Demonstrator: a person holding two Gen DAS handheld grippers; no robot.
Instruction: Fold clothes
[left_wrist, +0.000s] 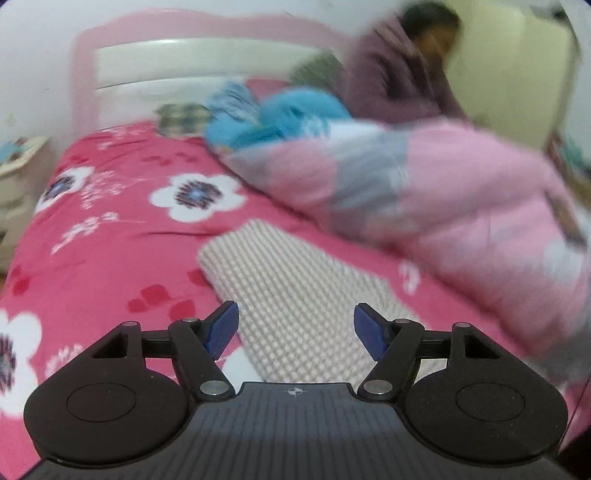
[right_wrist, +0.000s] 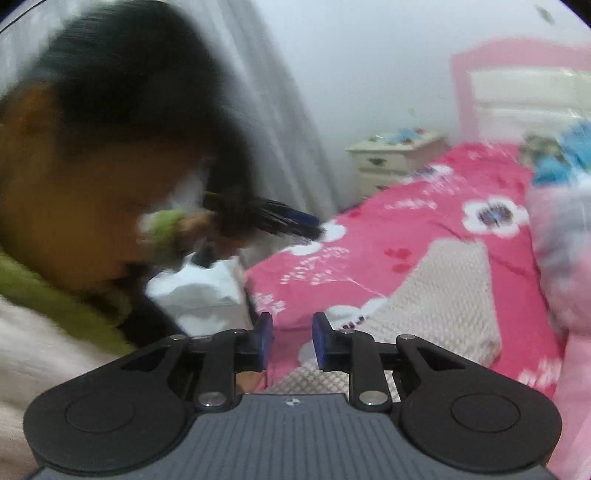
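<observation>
A beige waffle-knit garment (left_wrist: 295, 280) lies folded in a long strip on the pink flowered bedsheet (left_wrist: 110, 221). My left gripper (left_wrist: 295, 314) hovers just above its near end, jaws wide open with nothing between them. My right gripper (right_wrist: 291, 321) hangs over the bed's near corner, its blue pads a small gap apart and empty. The same garment (right_wrist: 443, 295) lies ahead and to its right. In the right wrist view, a hand in a green sleeve holds a blurred dark gripper with blue tips (right_wrist: 314, 225) at the bed's edge. Both views are motion-blurred.
A bulky pink and grey quilt (left_wrist: 461, 206) fills the bed's right side. Blue clothes (left_wrist: 280, 118) are heaped near the pink headboard (left_wrist: 184, 62), beside a person in purple (left_wrist: 399, 74). A person's head (right_wrist: 110, 129) looms close on the left. A cream nightstand (right_wrist: 395, 155) flanks the bed.
</observation>
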